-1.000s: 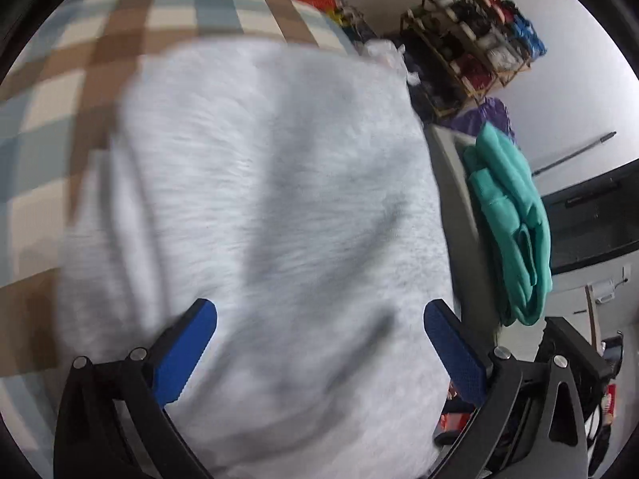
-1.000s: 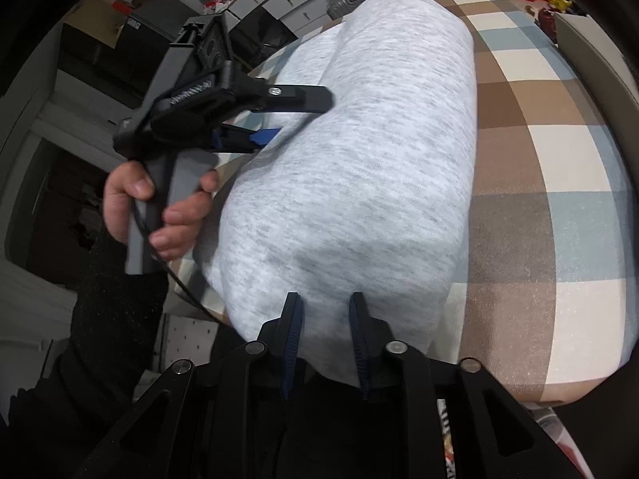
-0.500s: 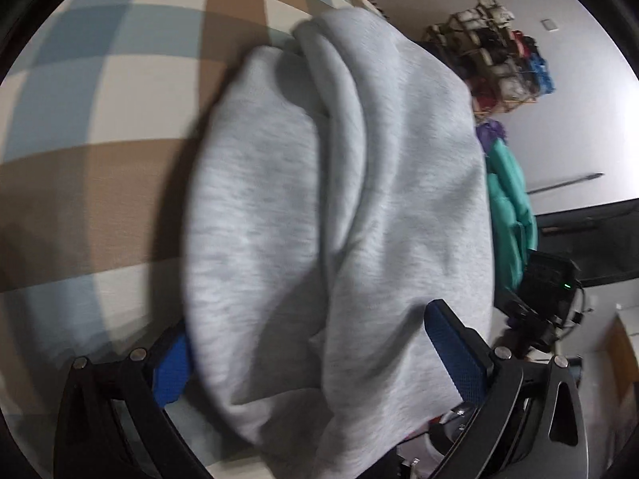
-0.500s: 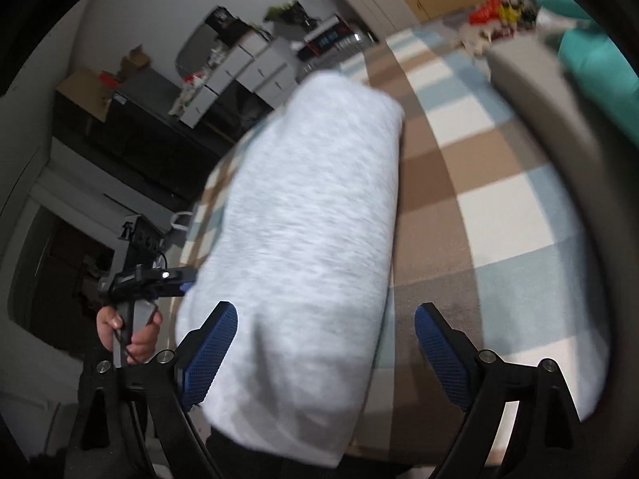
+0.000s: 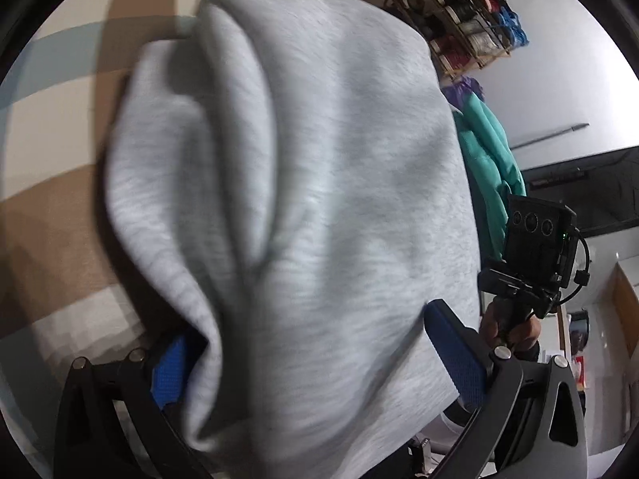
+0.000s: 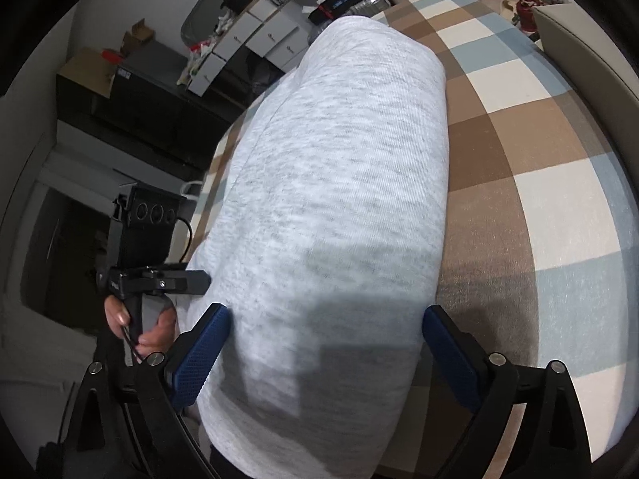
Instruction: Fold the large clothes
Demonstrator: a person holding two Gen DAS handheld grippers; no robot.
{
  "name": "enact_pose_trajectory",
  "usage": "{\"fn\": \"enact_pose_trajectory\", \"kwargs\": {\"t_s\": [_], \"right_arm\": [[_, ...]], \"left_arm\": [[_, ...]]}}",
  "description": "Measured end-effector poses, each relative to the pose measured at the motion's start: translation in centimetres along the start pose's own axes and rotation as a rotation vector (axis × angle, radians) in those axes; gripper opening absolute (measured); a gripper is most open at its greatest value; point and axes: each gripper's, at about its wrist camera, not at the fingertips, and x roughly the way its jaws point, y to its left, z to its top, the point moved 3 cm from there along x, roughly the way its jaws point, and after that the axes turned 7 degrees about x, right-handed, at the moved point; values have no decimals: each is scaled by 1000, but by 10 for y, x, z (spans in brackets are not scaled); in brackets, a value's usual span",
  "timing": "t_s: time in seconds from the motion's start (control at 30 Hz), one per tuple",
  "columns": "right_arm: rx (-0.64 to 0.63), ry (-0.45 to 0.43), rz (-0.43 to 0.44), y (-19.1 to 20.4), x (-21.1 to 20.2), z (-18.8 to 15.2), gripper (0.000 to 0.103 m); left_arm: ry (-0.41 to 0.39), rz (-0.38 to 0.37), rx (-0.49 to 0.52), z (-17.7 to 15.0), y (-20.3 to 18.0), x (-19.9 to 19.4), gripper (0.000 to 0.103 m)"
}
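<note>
A large light-grey garment (image 5: 319, 199) lies folded lengthwise on the brown, blue and white checked bed cover (image 6: 539, 139). In the right wrist view the grey garment (image 6: 339, 199) runs away from me as a long band. My right gripper (image 6: 325, 319) hovers over its near end, and its jaws are opening wide with the cloth between them, the pads not pressing on it. My left gripper (image 5: 311, 343) is open at the other end. A loose fold of the garment drapes over its left blue pad (image 5: 171, 367).
A teal garment (image 5: 491, 159) hangs on the grey bed end beyond the grey one. A shelf rack (image 5: 467, 28) stands against the wall. White drawers (image 6: 259, 40) and dark furniture stand past the bed's far side. A hand (image 6: 155, 331) holds the left gripper.
The right gripper, shut on the garment's edge a second ago, has opened wide and let it go. The left gripper has sunk closer to the cloth, staying open.
</note>
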Motion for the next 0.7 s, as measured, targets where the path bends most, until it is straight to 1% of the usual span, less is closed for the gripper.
{"fn": "enact_pose_trajectory", "kwargs": {"t_s": [0.07, 0.13, 0.17, 0.23, 0.3, 0.33, 0.4, 0.43, 0.47, 0.5, 0.53, 0.57, 0.6, 0.63, 0.7], "right_arm": [[12, 16, 17, -4, 3, 7, 100], [45, 35, 44, -11, 10, 12, 102], [66, 47, 62, -15, 14, 15, 103], [95, 69, 88, -20, 22, 18, 103], [109, 88, 103, -24, 30, 20, 103], [107, 86, 109, -23, 33, 21, 103], [85, 79, 80, -19, 35, 22, 103], [75, 75, 65, -17, 34, 21, 103], [56, 66, 45, -15, 34, 19, 103], [41, 58, 39, -13, 32, 17, 98], [30, 55, 39, -12, 29, 15, 96], [16, 55, 45, -9, 23, 10, 90], [5, 58, 46, -7, 20, 5, 87], [-7, 60, 46, -4, 16, 0, 85], [-41, 80, 41, 1, 10, -15, 83]], "left_arm": [[-22, 8, -19, -3, 9, -8, 101], [-25, -37, -60, -5, 17, -6, 101], [-9, -55, -70, -5, 19, 0, 101], [-7, -56, -35, -7, 18, 6, 101], [15, -43, 1, -9, 11, 17, 101], [17, -34, 7, -9, 8, 19, 101], [39, 14, 45, -14, -2, 26, 101], [38, 38, 66, -16, -7, 30, 100], [35, 61, 84, -21, -11, 30, 96], [27, 77, 91, -27, -16, 30, 94], [26, 79, 93, -30, -20, 29, 88], [25, 98, 99, -38, -26, 29, 82], [26, 125, 115, -49, -33, 29, 80], [29, 142, 125, -55, -43, 33, 78], [38, 184, 137, -81, -53, 35, 78]]}}
